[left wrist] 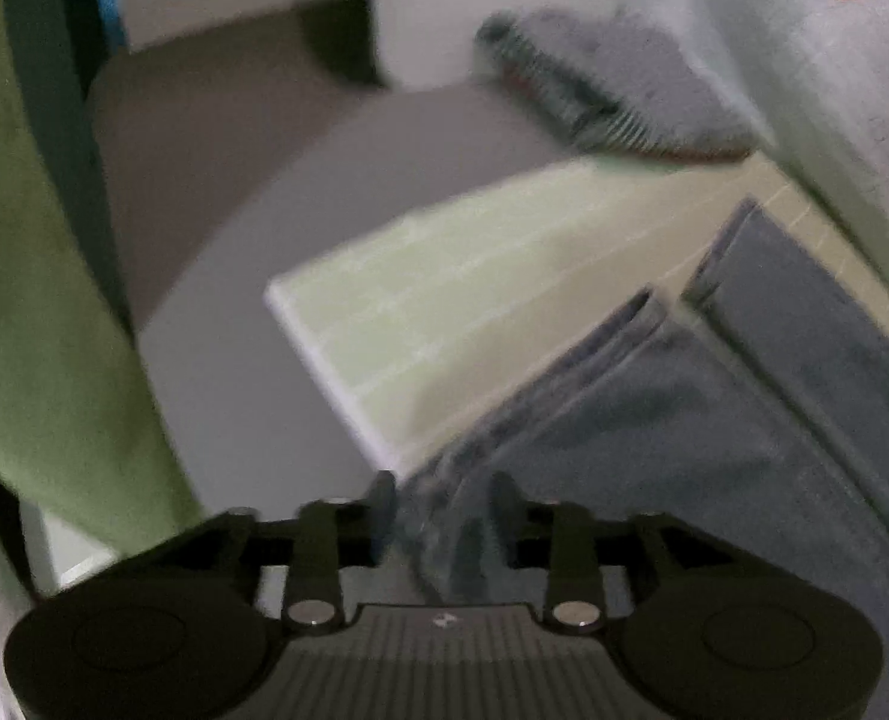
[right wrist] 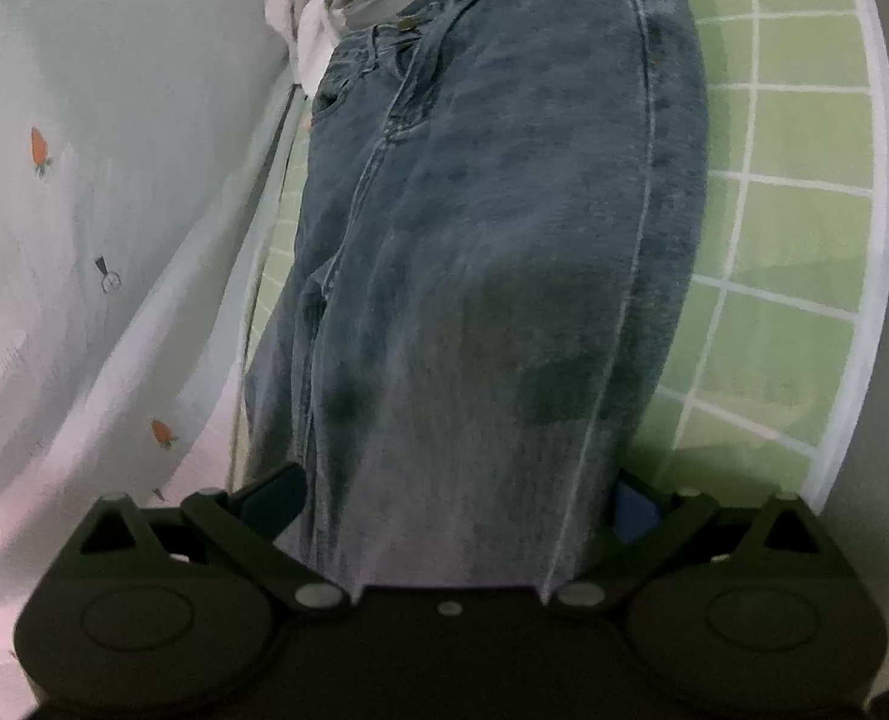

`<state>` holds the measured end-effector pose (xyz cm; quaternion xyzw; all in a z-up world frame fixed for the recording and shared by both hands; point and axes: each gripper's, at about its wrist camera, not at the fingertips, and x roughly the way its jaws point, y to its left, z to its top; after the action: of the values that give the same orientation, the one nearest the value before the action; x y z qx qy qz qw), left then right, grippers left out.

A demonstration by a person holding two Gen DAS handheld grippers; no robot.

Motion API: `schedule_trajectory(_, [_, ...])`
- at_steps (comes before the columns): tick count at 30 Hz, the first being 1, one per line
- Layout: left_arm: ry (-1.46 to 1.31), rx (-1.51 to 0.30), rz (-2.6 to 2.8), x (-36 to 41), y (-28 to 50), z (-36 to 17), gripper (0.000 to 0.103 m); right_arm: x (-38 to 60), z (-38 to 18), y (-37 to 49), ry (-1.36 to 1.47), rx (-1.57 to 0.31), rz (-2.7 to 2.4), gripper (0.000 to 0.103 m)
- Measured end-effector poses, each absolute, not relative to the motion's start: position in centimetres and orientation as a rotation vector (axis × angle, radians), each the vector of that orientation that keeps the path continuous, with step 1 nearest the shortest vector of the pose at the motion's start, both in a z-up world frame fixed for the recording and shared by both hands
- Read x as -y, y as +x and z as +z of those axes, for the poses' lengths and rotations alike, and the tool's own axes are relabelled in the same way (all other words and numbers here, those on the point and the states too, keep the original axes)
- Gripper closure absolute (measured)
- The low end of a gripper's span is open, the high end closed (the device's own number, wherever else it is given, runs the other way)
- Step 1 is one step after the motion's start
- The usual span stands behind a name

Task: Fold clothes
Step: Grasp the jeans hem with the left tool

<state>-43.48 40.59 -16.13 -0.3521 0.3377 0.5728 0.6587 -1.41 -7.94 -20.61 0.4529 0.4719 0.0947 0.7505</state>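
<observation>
Blue jeans (right wrist: 474, 210) lie lengthwise on a green gridded mat (right wrist: 792, 228), waistband at the far end. In the left wrist view the two leg ends of the jeans (left wrist: 714, 408) lie on the same mat (left wrist: 444, 300). My left gripper (left wrist: 442, 516) is shut on denim at a leg hem near the mat's edge. My right gripper (right wrist: 456, 504) has its jaws wide apart, with a jeans leg passing between the fingers (right wrist: 276, 498); no pinch shows.
A white sheet with small carrot prints (right wrist: 84, 180) lies along the left of the jeans. White clothes (right wrist: 312, 6) are piled beyond the waistband. A grey striped garment (left wrist: 600, 84) lies at the mat's far end. Green cloth (left wrist: 30, 300) hangs at left above grey floor (left wrist: 234, 192).
</observation>
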Motion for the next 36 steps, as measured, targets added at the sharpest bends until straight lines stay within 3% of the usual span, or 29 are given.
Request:
schedule_trajectory(5, [-0.757,-0.680,1.195,-42.9,-41.2,-14.3,0.048,6.3,-19.8,-1.1,0.864,-1.035,0.187,0.000])
schedule_trajectory(20, [-0.806,-0.716,1.009,-53.3,-29.2,-19.0,0.041,2.2,-19.0,-0.6,0.620,-1.039,0.071,0.000])
schedule_trajectory(22, [-0.810,-0.729,0.982,-54.1,-28.4,-19.4,0.043,1.4,-19.0,-0.5,0.582,-1.045,0.051,0.000])
schedule_trajectory(25, [-0.768,-0.755,0.981,-54.0,-27.7,-19.6,0.082,-0.1,-18.9,0.0,0.490,-1.069,0.016,0.000])
schedule_trajectory(36, [-0.869,-0.716,1.057,-56.3,-31.9,-19.1,0.083,-3.7,-19.4,1.2,0.239,-1.128,-0.081,0.000])
